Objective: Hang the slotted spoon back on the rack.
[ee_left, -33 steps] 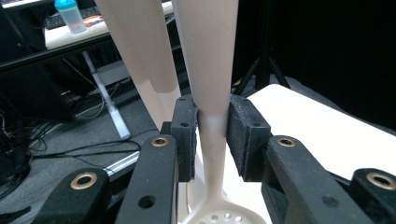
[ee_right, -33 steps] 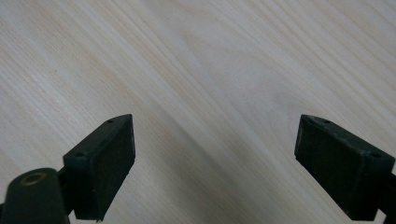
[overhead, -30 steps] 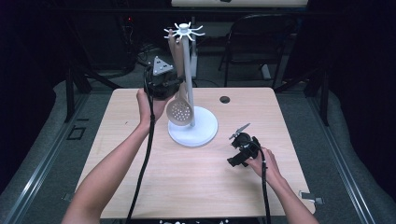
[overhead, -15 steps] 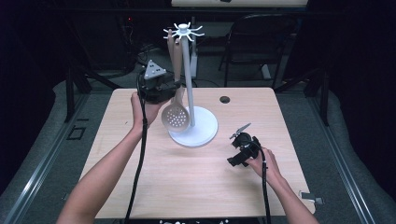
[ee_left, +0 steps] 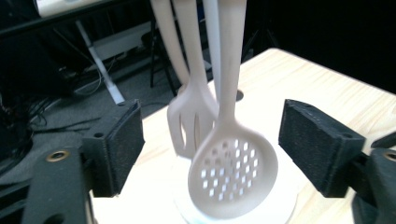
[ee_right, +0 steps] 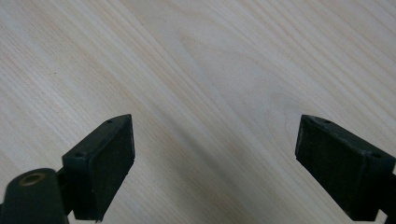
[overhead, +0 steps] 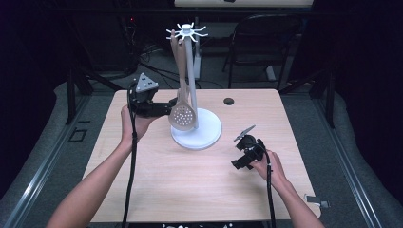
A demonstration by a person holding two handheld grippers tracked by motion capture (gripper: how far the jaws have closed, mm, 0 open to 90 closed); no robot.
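No readable text, labels, brands, numbers or signs anywhere in these views.
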